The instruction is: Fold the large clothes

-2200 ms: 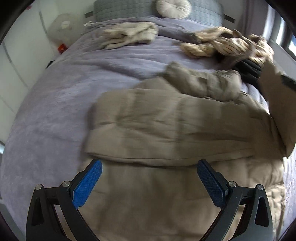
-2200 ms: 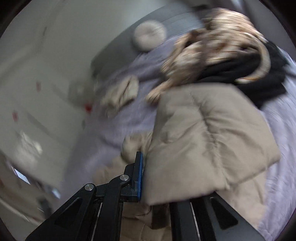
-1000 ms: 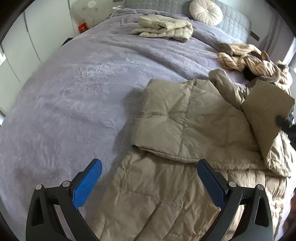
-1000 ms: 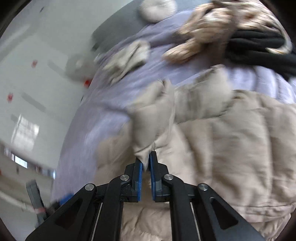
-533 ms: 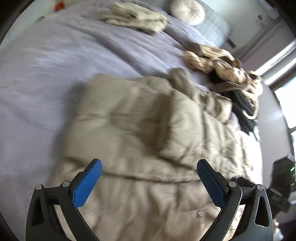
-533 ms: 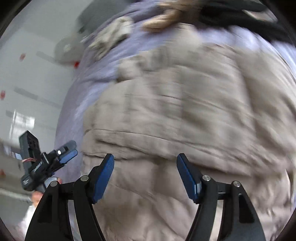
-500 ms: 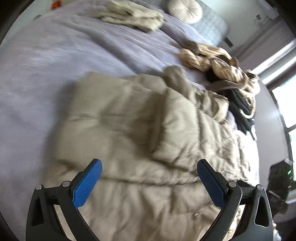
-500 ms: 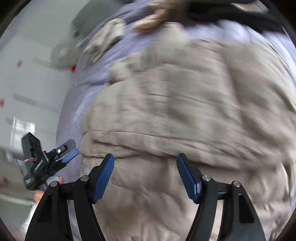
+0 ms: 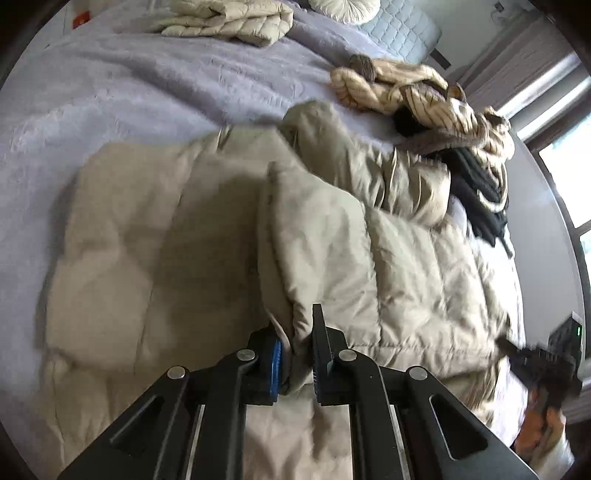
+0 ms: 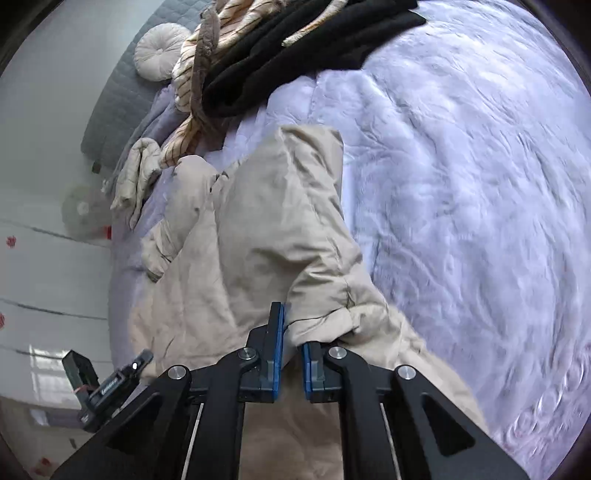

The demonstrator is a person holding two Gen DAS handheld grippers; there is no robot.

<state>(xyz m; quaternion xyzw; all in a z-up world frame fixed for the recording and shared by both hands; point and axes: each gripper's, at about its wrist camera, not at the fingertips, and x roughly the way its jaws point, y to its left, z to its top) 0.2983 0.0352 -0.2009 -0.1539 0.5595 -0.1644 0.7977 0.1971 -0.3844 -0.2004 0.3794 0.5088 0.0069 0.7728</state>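
Note:
A large beige puffer jacket (image 9: 332, 240) lies spread on the lilac bed cover (image 9: 147, 81), with its left side folded over the middle. My left gripper (image 9: 295, 332) is closing, and its pads pinch a raised fold of the jacket near the front edge. In the right wrist view the jacket (image 10: 258, 240) rises in a peak toward the lens. My right gripper (image 10: 291, 332) is closing too, with the jacket's edge pressed between its blue pads. Each gripper shows at the edge of the other's view, the right gripper (image 9: 546, 362) and the left gripper (image 10: 107, 387).
A folded beige garment (image 9: 229, 18) lies at the far end of the bed. A heap of striped cream clothes (image 9: 424, 92) and a black garment (image 9: 476, 184) sits beyond the jacket. A round cushion (image 10: 160, 51) leans on the grey headboard. Bare bed cover (image 10: 461, 184) spreads right of the jacket.
Both grippers stood wide open above the jacket half a second ago. Both have come down and closed on folds of it, and the right wrist has rolled.

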